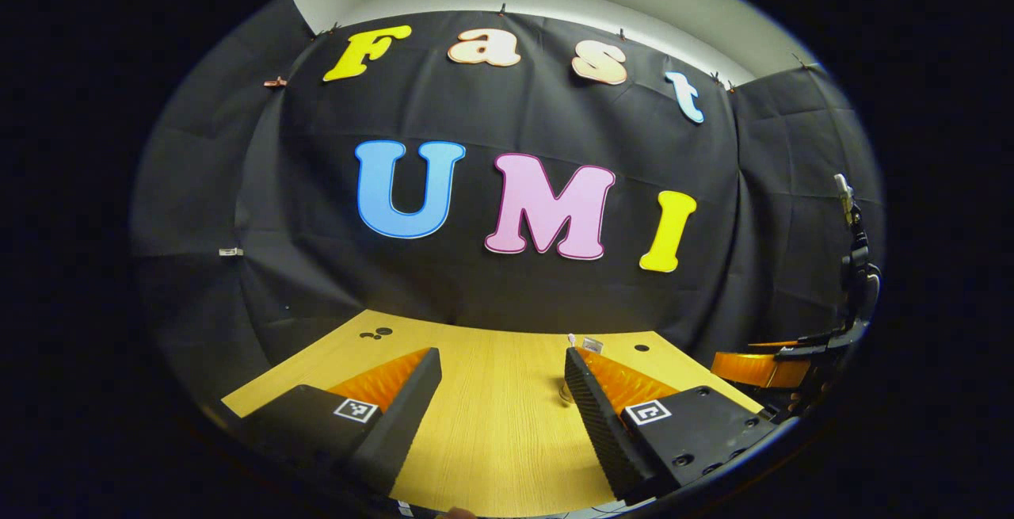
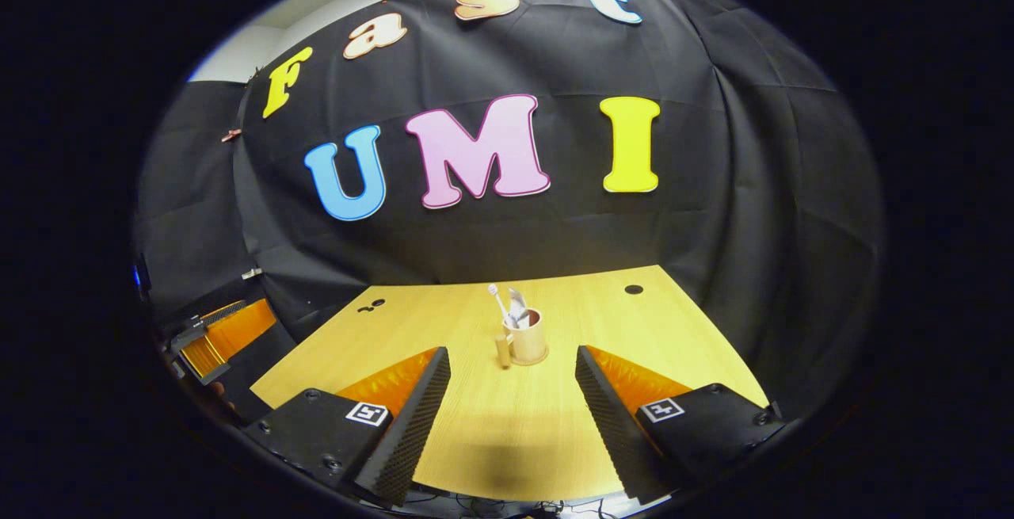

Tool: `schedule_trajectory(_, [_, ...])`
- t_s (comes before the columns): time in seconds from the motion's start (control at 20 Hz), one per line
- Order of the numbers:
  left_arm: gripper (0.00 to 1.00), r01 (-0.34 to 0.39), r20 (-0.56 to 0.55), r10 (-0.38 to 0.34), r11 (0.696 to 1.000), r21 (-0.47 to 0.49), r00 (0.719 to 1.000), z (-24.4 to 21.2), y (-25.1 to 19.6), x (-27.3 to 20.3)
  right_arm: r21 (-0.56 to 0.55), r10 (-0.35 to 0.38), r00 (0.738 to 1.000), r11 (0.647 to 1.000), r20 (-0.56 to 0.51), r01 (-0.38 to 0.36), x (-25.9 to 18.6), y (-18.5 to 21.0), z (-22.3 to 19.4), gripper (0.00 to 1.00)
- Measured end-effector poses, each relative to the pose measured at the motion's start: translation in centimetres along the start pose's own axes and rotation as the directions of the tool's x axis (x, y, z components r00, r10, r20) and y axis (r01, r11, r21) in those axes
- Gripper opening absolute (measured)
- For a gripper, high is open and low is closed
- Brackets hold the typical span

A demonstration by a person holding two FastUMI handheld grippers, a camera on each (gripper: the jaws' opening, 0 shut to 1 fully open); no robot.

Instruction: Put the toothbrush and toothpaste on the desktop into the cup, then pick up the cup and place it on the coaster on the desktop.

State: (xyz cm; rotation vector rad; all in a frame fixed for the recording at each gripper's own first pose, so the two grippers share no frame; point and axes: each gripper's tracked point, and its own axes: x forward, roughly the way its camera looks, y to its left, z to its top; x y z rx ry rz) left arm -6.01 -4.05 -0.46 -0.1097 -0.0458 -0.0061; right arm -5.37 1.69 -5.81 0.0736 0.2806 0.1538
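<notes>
A tan cup (image 2: 529, 338) with a side handle stands upright mid-table on the wooden desktop (image 2: 491, 424), and a thin coaster rim (image 2: 531, 361) seems to show under its base. A white toothbrush (image 2: 496, 298) and a toothpaste tube (image 2: 517, 307) stick out of it. My right gripper (image 2: 512, 356) is open, short of the cup, holding nothing. My left gripper (image 1: 501, 360) is open too, over bare wood. In the left gripper view the cup (image 1: 566, 392) is mostly hidden behind one finger; the toothbrush tip (image 1: 571, 338) and the tube top (image 1: 592, 345) peek above it.
The table has cable holes at the far right (image 2: 634, 289) and far left (image 2: 368, 307). The left gripper's body (image 2: 218, 333) sits off the table's left edge, and the right gripper's body (image 1: 792, 360) shows off the table's right side in the left gripper view. Black cloth backs the table.
</notes>
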Motion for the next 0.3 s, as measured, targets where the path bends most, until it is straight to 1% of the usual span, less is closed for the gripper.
schedule_trajectory(0.15, [0.98, -0.009, 0.026, 0.008, 0.999, 0.034, 1.0, 0.6, 1.3, -1.1, -0.043, 0.006, 1.0, 0.999, -0.01, -0.007, -1.0, 1.6, -0.7, 0.98])
schedule_trajectory(0.3, [0.98, 0.022, 0.037, -0.024, 0.999, 0.047, 0.999, 0.8, 1.2, -1.7, -0.055, 0.014, 1.0, 0.998, -0.009, -0.014, -1.4, 2.9, -1.1, 0.98])
